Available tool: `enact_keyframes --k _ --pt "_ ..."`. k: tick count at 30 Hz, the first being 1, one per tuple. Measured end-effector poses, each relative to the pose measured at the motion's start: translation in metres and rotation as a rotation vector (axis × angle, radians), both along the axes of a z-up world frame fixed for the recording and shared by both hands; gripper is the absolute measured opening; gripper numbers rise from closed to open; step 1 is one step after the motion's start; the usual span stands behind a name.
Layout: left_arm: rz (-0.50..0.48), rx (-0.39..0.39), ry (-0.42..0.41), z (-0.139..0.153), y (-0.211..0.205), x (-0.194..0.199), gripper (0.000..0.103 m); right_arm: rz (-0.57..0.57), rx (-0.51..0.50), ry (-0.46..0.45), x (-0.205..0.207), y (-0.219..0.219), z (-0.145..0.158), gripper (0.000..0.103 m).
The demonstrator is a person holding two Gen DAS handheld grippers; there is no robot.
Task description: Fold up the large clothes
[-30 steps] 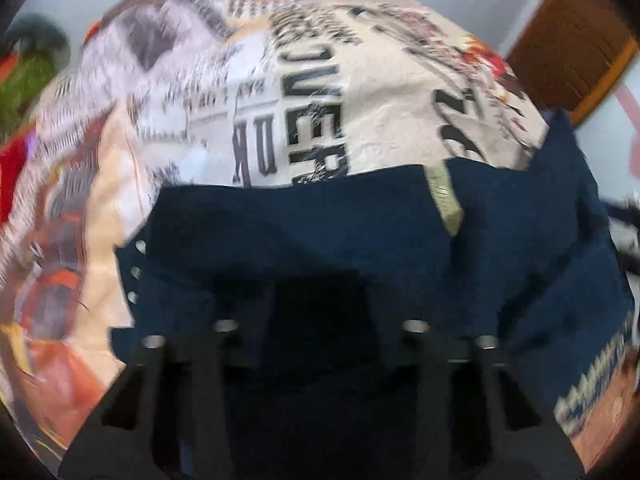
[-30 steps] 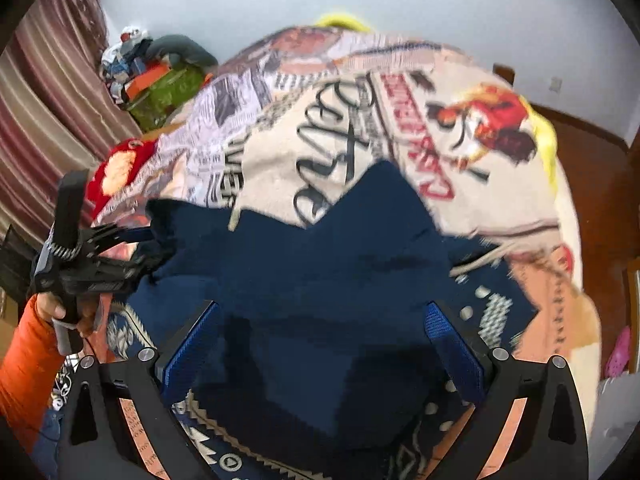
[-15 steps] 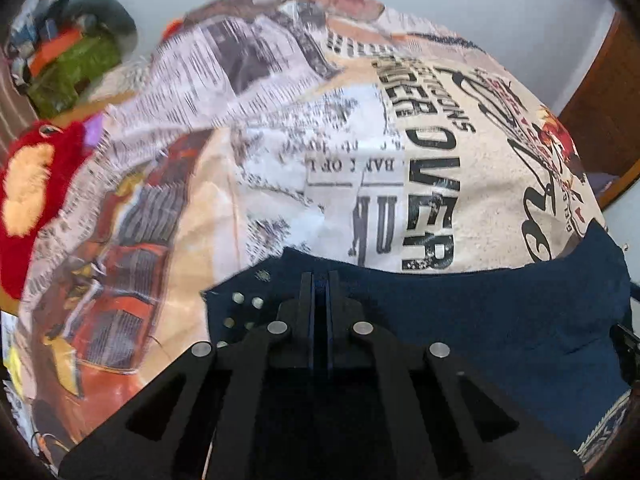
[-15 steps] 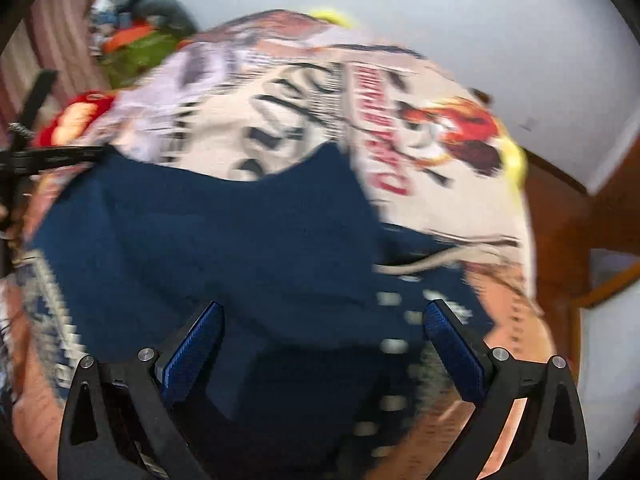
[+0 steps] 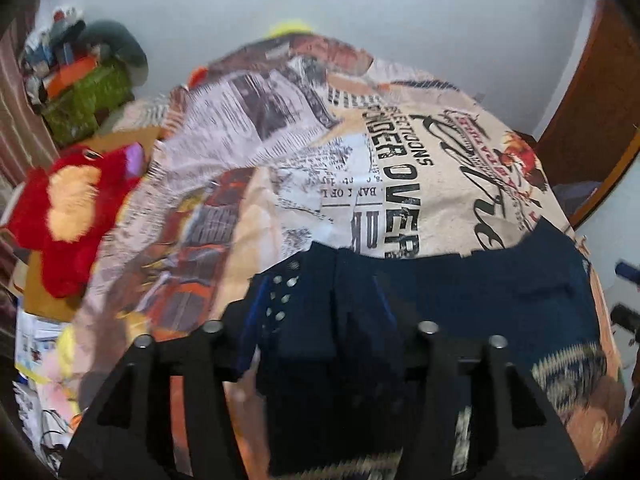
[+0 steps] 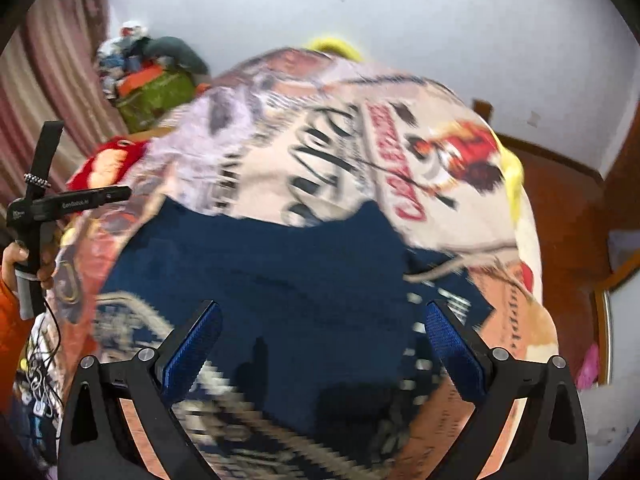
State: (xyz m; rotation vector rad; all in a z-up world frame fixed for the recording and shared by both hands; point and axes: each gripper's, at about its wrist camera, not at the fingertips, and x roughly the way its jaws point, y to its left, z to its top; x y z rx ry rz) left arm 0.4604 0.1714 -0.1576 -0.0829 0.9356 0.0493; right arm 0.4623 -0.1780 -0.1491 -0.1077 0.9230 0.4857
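Two grippers hang over a bed (image 5: 400, 148) covered by a printed sheet, with the dark blue garment (image 6: 280, 272) spread on the near part of it. Half a second ago the left gripper (image 5: 316, 320) was pinched shut on the garment's edge; its jaws are now opening. A fold of blue cloth still stands between them in the left wrist view, but the pads no longer appear to press on it, so the edge reads as released. The camera now sees more of the room than it did a second ago, including a red plush toy (image 5: 68, 208) beside the bed.

The right gripper (image 6: 324, 344) has its blue-padded fingers (image 6: 192, 344) spread wide, as in both earlier views, with nothing clamped; the garment lies below them. In the right wrist view the left gripper's body is visible at the far left, held in a hand (image 6: 16, 256), clear of the cloth.

Judgement: one fold has been laid down and let go. The garment looks only partly folded, with its patterned hem exposed near the cameras, so a fresh grasp is likely required.
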Motion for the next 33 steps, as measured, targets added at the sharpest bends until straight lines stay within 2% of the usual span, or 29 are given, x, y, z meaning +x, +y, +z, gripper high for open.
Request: enact_keyframes --k 4,7,9,13,16,18,22,24,30,33 --pt "-0.015 0.0 -0.031 0.01 0.003 -0.047 0.068 0.036 0.013 -0.039 -0.018 0.026 0.013 0.101" --pt "0.028 -0.011 -0.061 0.007 0.008 -0.082 0.079 0.059 0.016 -0.052 -0.031 0.041 0.017 0.101" --pt "0.066 -0.051 -0.067 -0.001 0.012 -0.101 0.08 0.077 0.015 -0.053 -0.04 0.052 0.017 0.101" --pt "0.118 -0.109 -0.013 -0.026 0.017 -0.131 0.08 0.106 -0.015 -0.064 -0.055 0.066 0.016 0.101" --pt "0.151 -0.184 0.039 -0.048 0.019 -0.147 0.08 0.121 -0.029 -0.061 -0.061 0.075 0.012 0.101" --pt "0.194 -0.263 0.062 -0.062 0.02 -0.156 0.08 0.133 -0.047 -0.055 -0.064 0.081 0.007 0.101" --pt "0.273 -0.516 0.092 -0.09 0.026 -0.165 0.08 0.157 -0.119 -0.032 -0.061 0.095 -0.013 0.101" --pt "0.293 -0.614 0.112 -0.1 0.026 -0.164 0.08 0.164 -0.154 -0.017 -0.058 0.1 -0.024 0.101" --pt "0.308 -0.833 0.152 -0.128 0.027 -0.146 0.08 0.234 -0.301 0.019 -0.051 0.116 -0.064 0.101" --pt "0.331 -0.961 0.159 -0.145 0.032 -0.136 0.08 0.257 -0.314 0.061 -0.045 0.118 -0.076 0.103"
